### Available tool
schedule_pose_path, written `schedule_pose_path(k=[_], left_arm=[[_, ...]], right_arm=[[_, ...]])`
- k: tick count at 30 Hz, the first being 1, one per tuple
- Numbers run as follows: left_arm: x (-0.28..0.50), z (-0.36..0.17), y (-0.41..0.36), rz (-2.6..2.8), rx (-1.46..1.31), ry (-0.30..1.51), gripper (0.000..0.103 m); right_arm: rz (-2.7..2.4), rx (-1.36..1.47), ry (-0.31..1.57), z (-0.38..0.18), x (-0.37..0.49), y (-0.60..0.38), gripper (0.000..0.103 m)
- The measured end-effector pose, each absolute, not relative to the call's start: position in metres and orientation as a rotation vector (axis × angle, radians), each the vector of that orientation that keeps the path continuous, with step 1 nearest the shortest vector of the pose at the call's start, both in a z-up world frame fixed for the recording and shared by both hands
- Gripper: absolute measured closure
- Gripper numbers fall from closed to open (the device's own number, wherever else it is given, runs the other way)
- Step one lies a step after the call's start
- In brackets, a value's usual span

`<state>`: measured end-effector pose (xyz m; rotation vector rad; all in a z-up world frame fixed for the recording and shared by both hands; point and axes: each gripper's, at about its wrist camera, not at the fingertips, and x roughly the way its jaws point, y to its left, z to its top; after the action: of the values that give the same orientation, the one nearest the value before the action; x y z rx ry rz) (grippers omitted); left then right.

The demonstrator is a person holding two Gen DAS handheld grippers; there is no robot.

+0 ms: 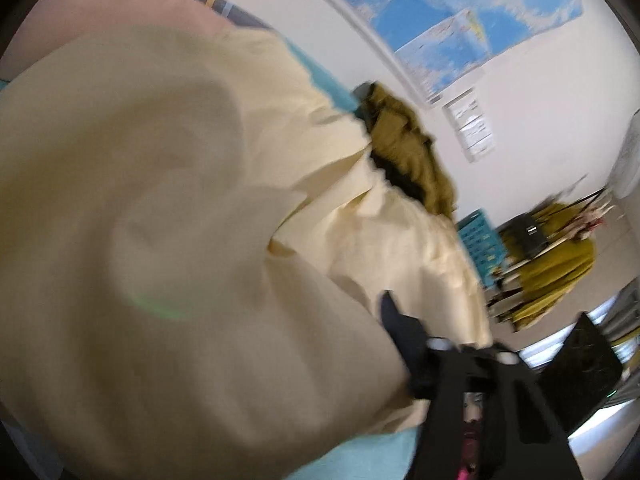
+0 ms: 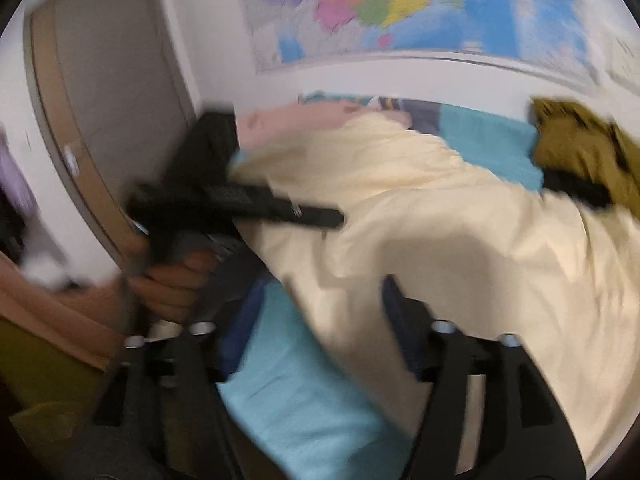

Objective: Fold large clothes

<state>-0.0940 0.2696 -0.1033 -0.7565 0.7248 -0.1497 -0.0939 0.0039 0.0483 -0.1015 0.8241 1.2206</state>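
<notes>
The cream garment (image 2: 460, 248) lies spread over the blue bed (image 2: 304, 408). Right tongs (image 2: 304, 320) are spread wide at its near edge; left tongs (image 2: 320, 216) reach over its left side, grip unclear. Judged risk: a 1-layer pinch drags it crooked toward the olive clothes (image 2: 580, 148).

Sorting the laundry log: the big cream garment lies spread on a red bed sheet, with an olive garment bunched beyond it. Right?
Not quite: the bed sheet is light blue, as the right wrist view shows. The cream garment does lie spread on it, the olive garment bunched beyond.
</notes>
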Motion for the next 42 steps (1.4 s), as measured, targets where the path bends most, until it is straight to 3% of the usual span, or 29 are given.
schedule_pose_path(k=[11,26,30,33,35,40,42], left_arm=[[-0.091,-0.099,0.260,-0.098,-0.632,0.760,0.062],[-0.090,-0.098,0.262,-0.126,-0.634,0.768,0.060],[-0.089,-0.098,0.262,-0.131,-0.635,0.771,0.058],[-0.086,-0.095,0.258,-0.135,-0.612,0.777,0.049],[-0.084,-0.091,0.249,-0.140,-0.570,0.775,0.034],[-0.072,-0.085,0.234,-0.081,-0.464,0.800,0.029],[-0.068,-0.085,0.237,-0.070,-0.488,0.805,0.029]], right_arm=[[0.829,0.635,1.051,-0.006,-0.072,-0.199,0.033],[0.478,0.496,0.985,-0.012,-0.041,-0.175,0.029],[0.470,0.540,0.943,-0.014,-0.032,-0.167,0.015],[0.476,0.544,0.940,-0.015,-0.019,-0.157,0.015],[0.479,0.543,0.916,-0.017,-0.010,-0.151,0.015],[0.519,0.516,0.910,-0.018,0.009,-0.132,0.014],[0.534,0.516,0.920,-0.020,0.014,-0.130,0.025]])
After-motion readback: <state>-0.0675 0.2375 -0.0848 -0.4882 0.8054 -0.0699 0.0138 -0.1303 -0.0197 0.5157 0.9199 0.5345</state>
